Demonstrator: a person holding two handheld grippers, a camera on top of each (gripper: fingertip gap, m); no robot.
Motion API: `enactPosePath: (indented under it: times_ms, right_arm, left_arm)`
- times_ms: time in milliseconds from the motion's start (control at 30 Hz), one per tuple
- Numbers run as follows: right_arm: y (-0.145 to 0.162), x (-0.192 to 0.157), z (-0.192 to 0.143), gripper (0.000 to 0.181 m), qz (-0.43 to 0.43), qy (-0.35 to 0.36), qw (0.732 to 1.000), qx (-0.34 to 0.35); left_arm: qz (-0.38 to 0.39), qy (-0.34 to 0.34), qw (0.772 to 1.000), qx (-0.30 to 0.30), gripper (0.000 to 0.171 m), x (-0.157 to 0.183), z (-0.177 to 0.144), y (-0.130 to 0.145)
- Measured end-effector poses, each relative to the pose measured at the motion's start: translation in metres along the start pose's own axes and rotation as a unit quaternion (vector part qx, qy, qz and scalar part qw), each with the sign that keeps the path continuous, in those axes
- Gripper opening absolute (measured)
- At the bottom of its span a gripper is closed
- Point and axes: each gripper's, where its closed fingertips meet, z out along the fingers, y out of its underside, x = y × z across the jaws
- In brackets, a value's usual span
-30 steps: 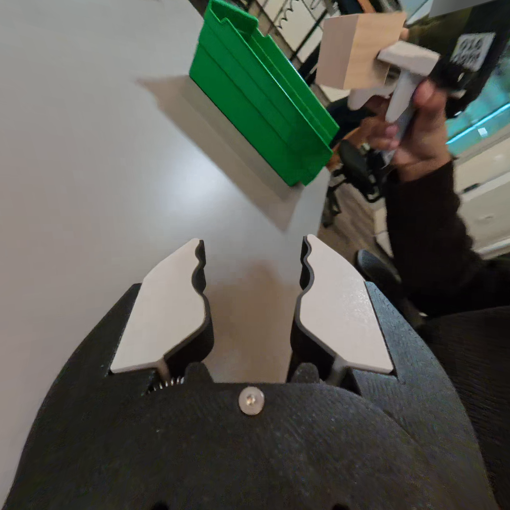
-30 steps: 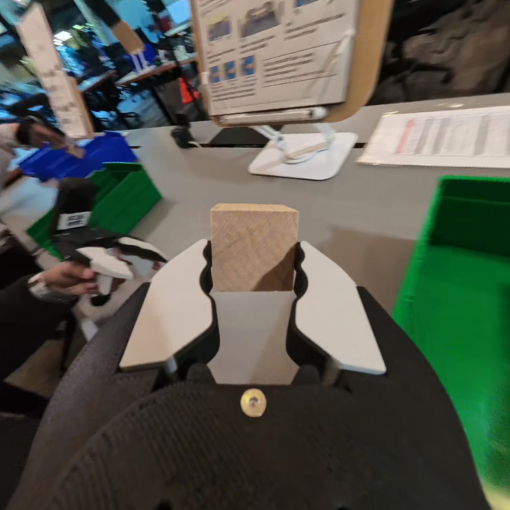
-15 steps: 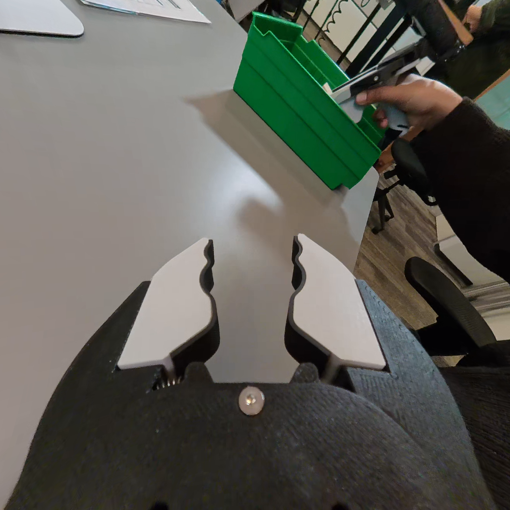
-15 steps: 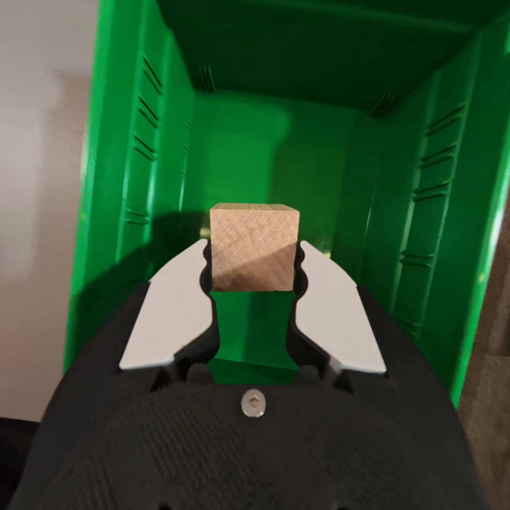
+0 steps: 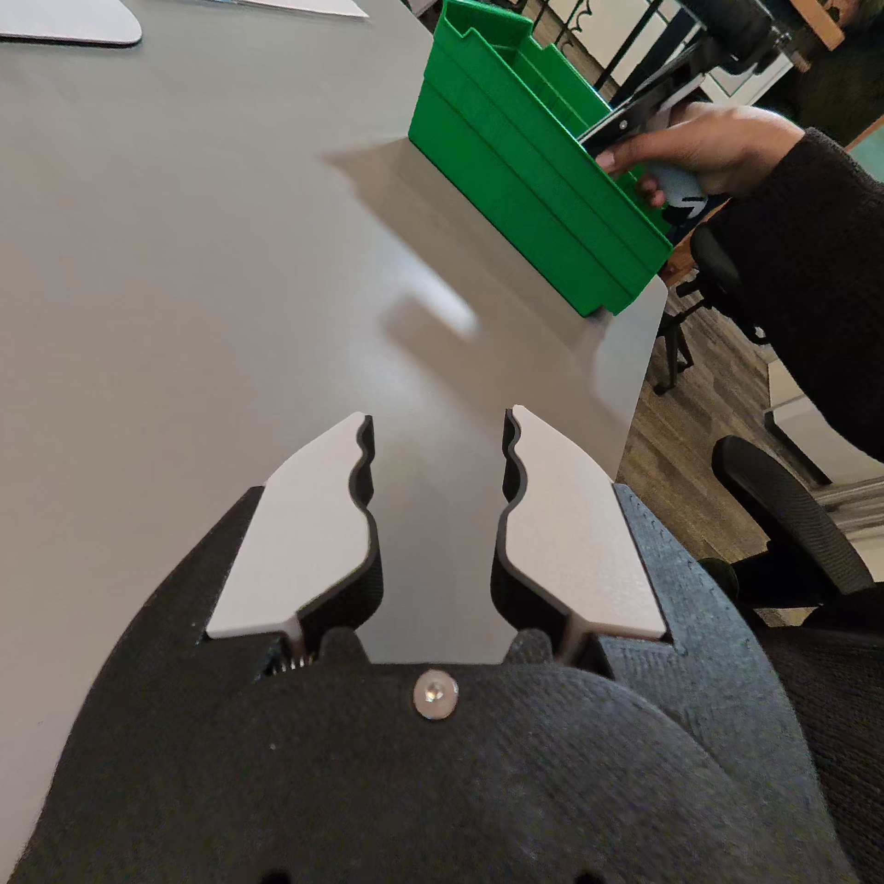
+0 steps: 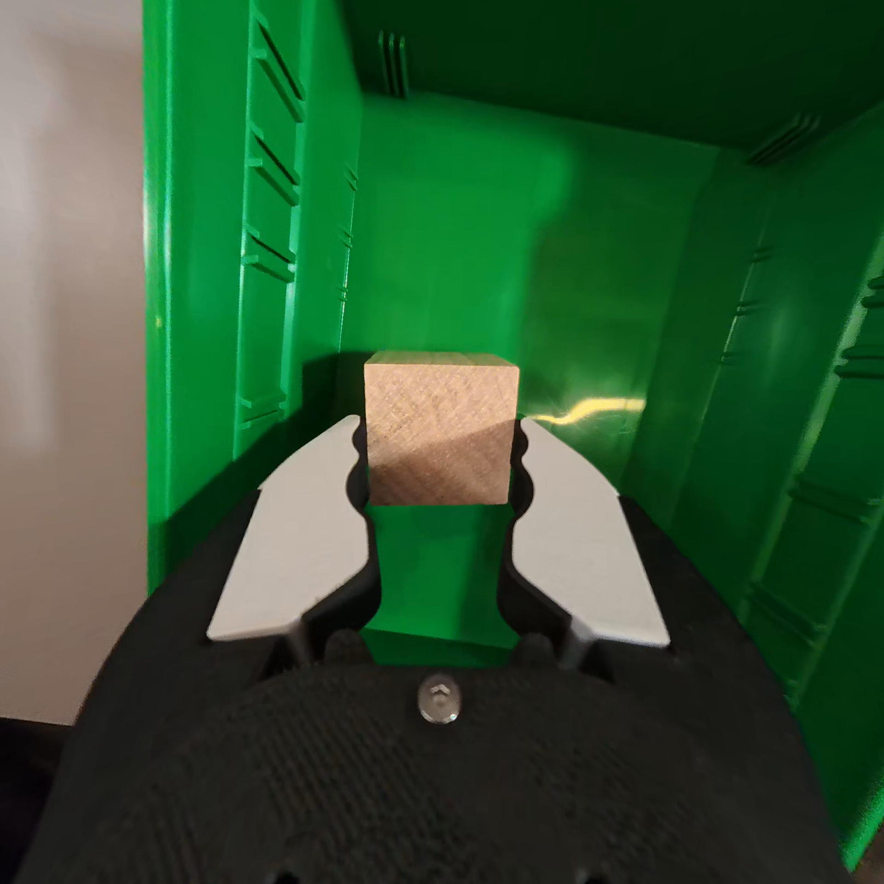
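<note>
My right gripper (image 6: 439,423) is shut on a pale wooden block (image 6: 439,430) and holds it low inside a green plastic bin (image 6: 526,248), close to the bin's floor and nearer its left wall. In the left wrist view the same bin (image 5: 521,158) stands at the table's right edge, and a hand (image 5: 689,138) reaches into it holding the right gripper's handle; its fingers are hidden by the bin wall. My left gripper (image 5: 437,421) is open and empty, hovering over the bare grey table (image 5: 191,239) well short of the bin.
A white flat stand base (image 5: 71,24) and paper sheets (image 5: 306,5) lie at the table's far side. The table edge (image 5: 631,397) drops to a wood floor with black office chairs (image 5: 784,521) on the right.
The right gripper swung from above the table down into the green bin with the block and sank lower. The left gripper tilted slightly and closed a little; it stays empty.
</note>
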Motion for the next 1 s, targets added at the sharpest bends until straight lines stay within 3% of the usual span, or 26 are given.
enactPosePath:
  times_ms: [1000]
  right_arm:
    - [-0.002, -0.014, 0.006, 0.059, 0.006, 0.0, 1.0, -0.011]
  left_arm:
    - [0.009, -0.009, 1.0, -0.007, 0.051, 0.003, -0.001, 0.001]
